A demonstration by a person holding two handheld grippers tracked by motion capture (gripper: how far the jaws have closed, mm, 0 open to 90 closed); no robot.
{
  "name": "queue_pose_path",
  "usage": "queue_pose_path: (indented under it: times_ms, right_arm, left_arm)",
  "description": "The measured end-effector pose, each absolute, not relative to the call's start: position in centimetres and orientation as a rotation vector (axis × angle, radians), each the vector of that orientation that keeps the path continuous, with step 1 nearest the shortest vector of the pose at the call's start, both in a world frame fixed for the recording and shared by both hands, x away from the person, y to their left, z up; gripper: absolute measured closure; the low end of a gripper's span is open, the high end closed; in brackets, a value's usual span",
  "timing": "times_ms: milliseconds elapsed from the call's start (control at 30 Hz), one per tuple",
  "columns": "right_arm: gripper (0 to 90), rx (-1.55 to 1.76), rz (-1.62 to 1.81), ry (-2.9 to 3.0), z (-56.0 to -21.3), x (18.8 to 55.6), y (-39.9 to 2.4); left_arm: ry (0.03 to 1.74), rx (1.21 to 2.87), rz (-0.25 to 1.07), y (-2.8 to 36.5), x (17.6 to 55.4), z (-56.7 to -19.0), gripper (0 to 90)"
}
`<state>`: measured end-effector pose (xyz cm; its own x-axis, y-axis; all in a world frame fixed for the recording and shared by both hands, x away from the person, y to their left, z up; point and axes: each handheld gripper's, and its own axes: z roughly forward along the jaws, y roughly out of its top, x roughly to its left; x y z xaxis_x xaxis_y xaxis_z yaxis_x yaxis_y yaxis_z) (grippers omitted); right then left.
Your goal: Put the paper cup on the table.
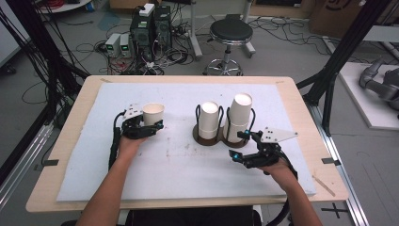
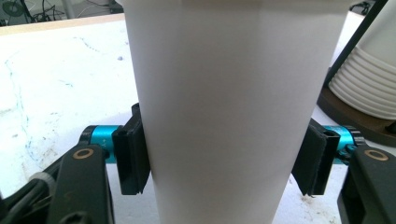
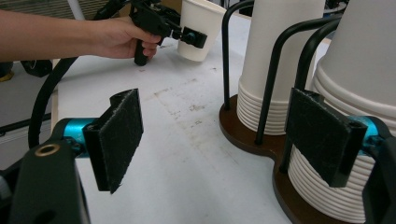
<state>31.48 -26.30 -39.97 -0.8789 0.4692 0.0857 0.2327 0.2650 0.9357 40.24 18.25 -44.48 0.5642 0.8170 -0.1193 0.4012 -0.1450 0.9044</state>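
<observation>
Right now my left gripper [image 1: 149, 126] has the white paper cup [image 1: 153, 114] between its jaws; the right pad stands just off the wall. Bare mat [image 1: 155, 165] lies around it. My right gripper [image 1: 241, 146] gapes wide beside the cup holder [image 1: 212, 137].

I see a white paper cup [image 1: 153, 114] standing upright, mouth up, on the white mat [image 1: 141, 174], left of the two stacks of upside-down cups [image 1: 226, 117].

A white paper cup [image 2: 224, 116] stands upright between the tool's [image 2: 224, 158] black pads, a cup stack [image 2: 369, 70] just beside.
</observation>
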Motion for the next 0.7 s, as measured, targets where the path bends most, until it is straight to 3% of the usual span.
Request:
queue_pose_path:
  times_ms: [700]
  right_arm:
    - [19.9,0.650,1.665,2.320,-39.8,31.3,-26.3]
  left_arm:
    - [1.062,1.836,0.493,18.5,38.6,-44.5,29.4]
